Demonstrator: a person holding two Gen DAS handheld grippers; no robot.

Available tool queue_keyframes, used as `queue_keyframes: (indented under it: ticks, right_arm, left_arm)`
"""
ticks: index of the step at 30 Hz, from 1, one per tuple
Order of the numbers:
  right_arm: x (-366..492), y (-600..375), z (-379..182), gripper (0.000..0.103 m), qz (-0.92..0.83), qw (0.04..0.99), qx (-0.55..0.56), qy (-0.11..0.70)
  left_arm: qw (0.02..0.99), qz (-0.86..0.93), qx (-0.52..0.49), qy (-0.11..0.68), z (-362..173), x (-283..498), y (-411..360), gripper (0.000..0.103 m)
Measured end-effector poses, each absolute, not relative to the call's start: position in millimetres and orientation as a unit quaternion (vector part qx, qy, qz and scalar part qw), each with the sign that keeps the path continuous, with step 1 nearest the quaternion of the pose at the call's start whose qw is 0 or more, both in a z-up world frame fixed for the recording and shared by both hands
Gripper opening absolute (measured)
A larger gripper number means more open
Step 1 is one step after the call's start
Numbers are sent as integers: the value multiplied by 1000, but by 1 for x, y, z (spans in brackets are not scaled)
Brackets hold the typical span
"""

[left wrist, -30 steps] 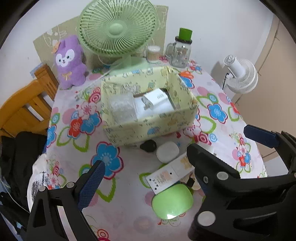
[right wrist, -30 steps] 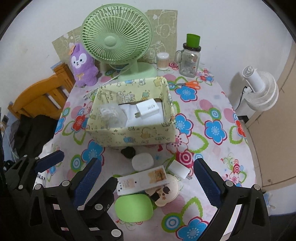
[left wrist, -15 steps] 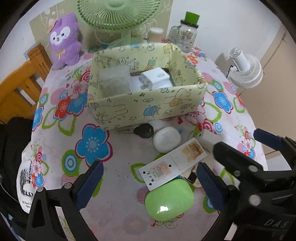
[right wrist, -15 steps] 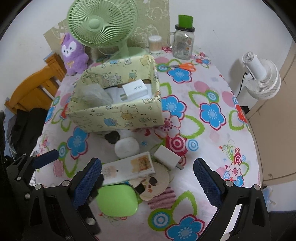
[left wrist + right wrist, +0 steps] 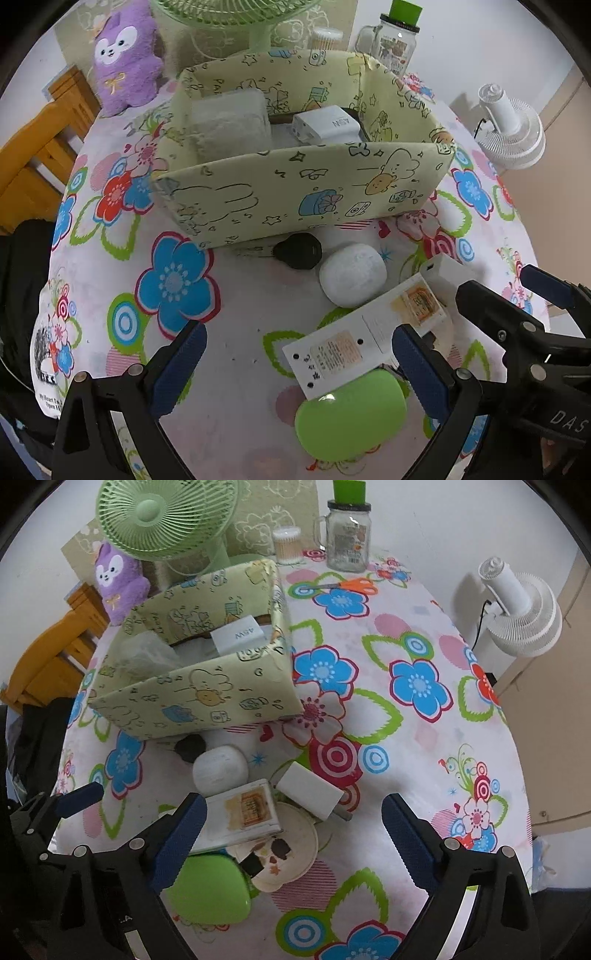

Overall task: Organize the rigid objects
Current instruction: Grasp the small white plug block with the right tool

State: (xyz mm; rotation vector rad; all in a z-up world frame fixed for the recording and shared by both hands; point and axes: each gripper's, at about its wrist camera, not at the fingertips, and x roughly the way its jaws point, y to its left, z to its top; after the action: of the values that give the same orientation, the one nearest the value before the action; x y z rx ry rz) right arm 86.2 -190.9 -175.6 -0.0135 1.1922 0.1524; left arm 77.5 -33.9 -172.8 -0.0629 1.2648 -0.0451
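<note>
Clutter sits near the table's (image 5: 424, 738) front edge, just before the box (image 5: 295, 192): a black knob (image 5: 299, 251), white case (image 5: 352, 275), flat card (image 5: 362, 339), green case (image 5: 349, 419), white adapter (image 5: 308, 794) and a round disc (image 5: 291, 849) half hidden under the card. I see my left gripper (image 5: 295, 369) spread wide over the card, pads clear. My right gripper (image 5: 291, 838) has just narrowed slightly, yet gapes over card and disc, gripping nothing. Box contents blur; a charger (image 5: 325, 123) shows.

Two fans: green (image 5: 166, 517), white (image 5: 517, 613). One patterned box (image 5: 303, 199), one plush toy (image 5: 123, 55), one glass jar (image 5: 347, 535), one scissors (image 5: 347, 585), two white adapters (image 5: 308, 794) (image 5: 240, 633), one green case (image 5: 351, 417).
</note>
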Motion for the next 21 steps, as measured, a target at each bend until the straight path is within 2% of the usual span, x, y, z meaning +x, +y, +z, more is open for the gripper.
queue_keyframes:
  ticks: [21]
  right_arm:
    - [115,-218,-210,86,51,802,4,595]
  left_arm:
    - [796,-25,17,604,-199,107,-62,101]
